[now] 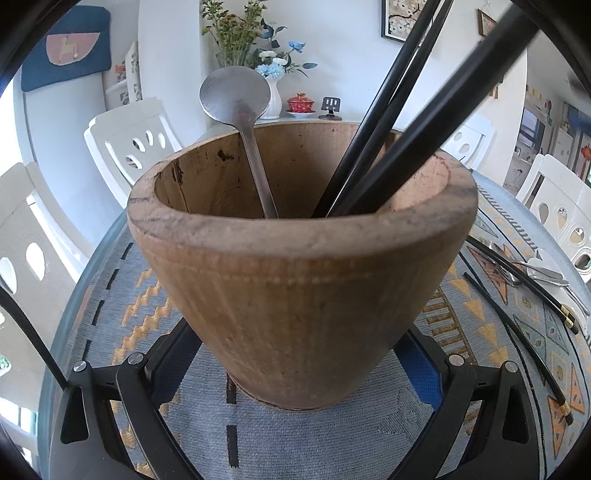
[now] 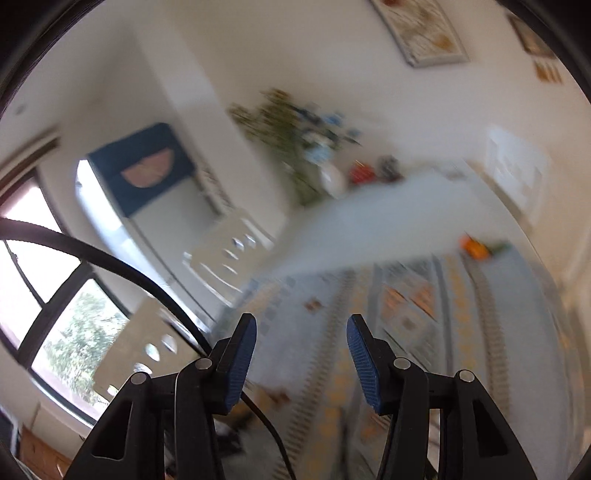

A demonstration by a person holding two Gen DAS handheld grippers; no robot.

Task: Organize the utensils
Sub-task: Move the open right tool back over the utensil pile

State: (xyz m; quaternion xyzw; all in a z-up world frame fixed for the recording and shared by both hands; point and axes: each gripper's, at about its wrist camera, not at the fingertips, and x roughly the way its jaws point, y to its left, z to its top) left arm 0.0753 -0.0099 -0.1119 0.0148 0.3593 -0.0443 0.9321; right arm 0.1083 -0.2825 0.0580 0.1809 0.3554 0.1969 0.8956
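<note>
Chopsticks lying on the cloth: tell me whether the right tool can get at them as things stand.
Probably yes. The right tool is open and holds nothing. The chopsticks lie bare on the cloth, beside the holder. Its blurred view doesn't show them, so it must swing over first.

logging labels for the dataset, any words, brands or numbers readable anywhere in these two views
None can be read.
Wooden holder: bare wood, no label.
Spoon and chopsticks: no marking visible.
Small black stand: white marks, too small to read.
Right wrist view: blurred throughout.

Home dining room — white chairs point(image 1: 125, 142), patterned tablecloth point(image 1: 491, 325), flower vase point(image 1: 272, 96), framed pictures point(image 1: 400, 18)
</note>
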